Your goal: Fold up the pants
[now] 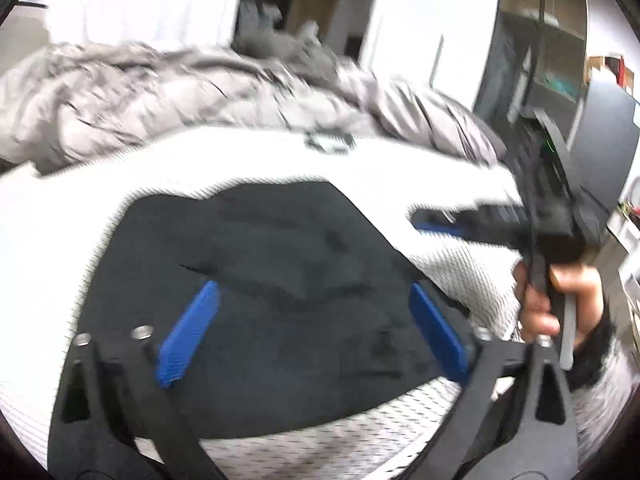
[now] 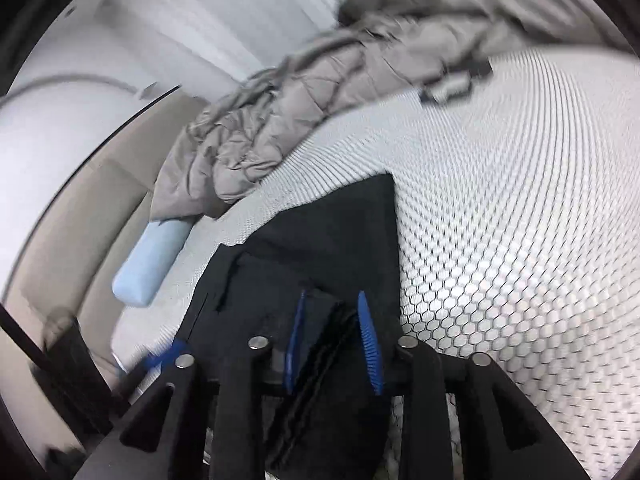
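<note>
The black pants [image 1: 280, 260] lie folded on the white honeycomb-mesh bed cover [image 1: 60, 240]. My left gripper [image 1: 312, 332] hangs over them, its blue pads [image 1: 188, 336] spread wide with nothing between them. A hand [image 1: 560, 300] at the right holds my right gripper [image 1: 424, 222] near the pants' right edge. In the right wrist view the right gripper [image 2: 332, 344] has its pads a short way apart. A thick layered edge of the pants [image 2: 320, 240] sits loosely between them, and I see no pinch on it.
A crumpled grey quilt [image 1: 160, 92] [image 2: 300, 112] is heaped along the far side of the bed. A light blue pillow [image 2: 152, 264] lies at the bed's left edge. A small dark object [image 1: 328, 142] rests beyond the pants. A dark cabinet [image 1: 540, 60] stands at right.
</note>
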Tool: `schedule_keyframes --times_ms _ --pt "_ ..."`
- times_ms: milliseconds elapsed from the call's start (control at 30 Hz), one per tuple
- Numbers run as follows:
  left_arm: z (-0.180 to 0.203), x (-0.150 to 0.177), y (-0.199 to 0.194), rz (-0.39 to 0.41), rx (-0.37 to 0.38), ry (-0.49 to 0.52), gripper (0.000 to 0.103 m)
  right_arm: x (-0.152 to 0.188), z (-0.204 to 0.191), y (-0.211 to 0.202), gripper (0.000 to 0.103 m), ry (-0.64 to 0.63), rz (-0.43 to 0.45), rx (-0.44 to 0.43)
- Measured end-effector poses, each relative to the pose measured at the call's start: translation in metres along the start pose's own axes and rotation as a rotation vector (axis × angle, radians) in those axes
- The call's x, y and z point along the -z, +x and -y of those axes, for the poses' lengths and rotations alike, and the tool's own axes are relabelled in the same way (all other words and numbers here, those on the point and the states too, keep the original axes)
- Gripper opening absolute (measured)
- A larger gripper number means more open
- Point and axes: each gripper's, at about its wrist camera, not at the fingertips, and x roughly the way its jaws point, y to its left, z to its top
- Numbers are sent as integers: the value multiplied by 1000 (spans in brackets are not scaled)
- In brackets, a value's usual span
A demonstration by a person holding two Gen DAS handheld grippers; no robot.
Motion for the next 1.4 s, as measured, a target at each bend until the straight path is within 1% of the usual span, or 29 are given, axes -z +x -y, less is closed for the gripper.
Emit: schedule_keyframes --times_ms 33,67,100,133,200,233,300,367,400,433,467,533,600,633,700,767,833,867,900,933,1000,1067,1100,1133,1167,1200,1267,1300,1400 --pt "-13 -1 0 4 -43 -1 102 3 -7 0 32 -36 -1 9" --pt "-22 0 6 -17 -69 -8 102 8 -16 3 33 -78 0 21" --pt "-31 2 15 -55 -89 -23 102 11 -21 6 33 -99 -1 25" --pt "-47 8 32 -140 -113 -65 99 17 -31 17 33 -133 -11 23" --pt "-55 15 47 -198 -128 -75 97 28 -46 30 33 -201 -38 6" --pt "-50 19 52 -207 -163 -3 97 34 -54 36 33 -249 -46 9" --pt "-40 23 56 -224 -211 82 97 43 -75 57 36 -379 -87 69" --pt "-39 26 56 -228 -215 102 97 50 -77 72 36 -439 -145 125" --pt "-42 26 55 -231 -207 100 97 51 -74 73 35 -445 -159 126" --pt "-40 28 54 -233 -203 101 97 50 -66 67 35 -434 -160 109" --pt "-42 29 53 -237 -203 103 98 47 -58 58 35 -420 -156 128" --pt "-48 33 50 -254 -199 119 99 40 -35 36 37 -361 -113 176" --pt "-55 32 41 -257 -190 124 99 34 -8 17 37 -267 -87 157" --pt "-62 32 30 -252 -176 100 99 27 12 6 37 -185 -70 130" --pt "-77 28 11 -225 -156 23 98 20 33 -5 39 -86 -48 84" --pt "-106 19 -11 -141 -113 -127 98 15 56 -14 39 53 -41 6" --pt "-136 16 -19 -88 -101 -276 97 12 62 -17 40 118 -32 -45" --pt "-152 19 -16 -95 -119 -358 96 11 61 -16 40 126 -22 -57" --pt "-164 22 -10 -119 -135 -415 87 10 57 -16 40 120 -19 -58" --pt "-170 24 -5 -142 -132 -438 78 10 45 -12 40 81 -15 -52" --pt "-172 27 8 -188 -114 -438 74 11 21 -6 42 -17 -20 -48" --pt "-168 27 20 -217 -127 -398 66 13 -11 9 44 -150 -40 3" --pt "-167 27 23 -221 -130 -386 62 14 -16 15 44 -175 -50 26" --pt "-169 26 24 -223 -114 -402 56 14 -18 29 44 -180 -82 52" --pt "-171 27 24 -228 -93 -423 53 15 -16 36 44 -159 -103 60" --pt "-174 27 23 -233 -83 -445 50 12 -4 47 44 -76 -130 59" --pt "-179 28 21 -240 -70 -470 47 10 13 48 44 33 -149 7" --pt "-181 30 19 -243 -68 -474 47 7 20 43 44 79 -138 -1" --pt "-185 36 8 -241 -81 -475 47 5 23 18 44 57 -73 57"
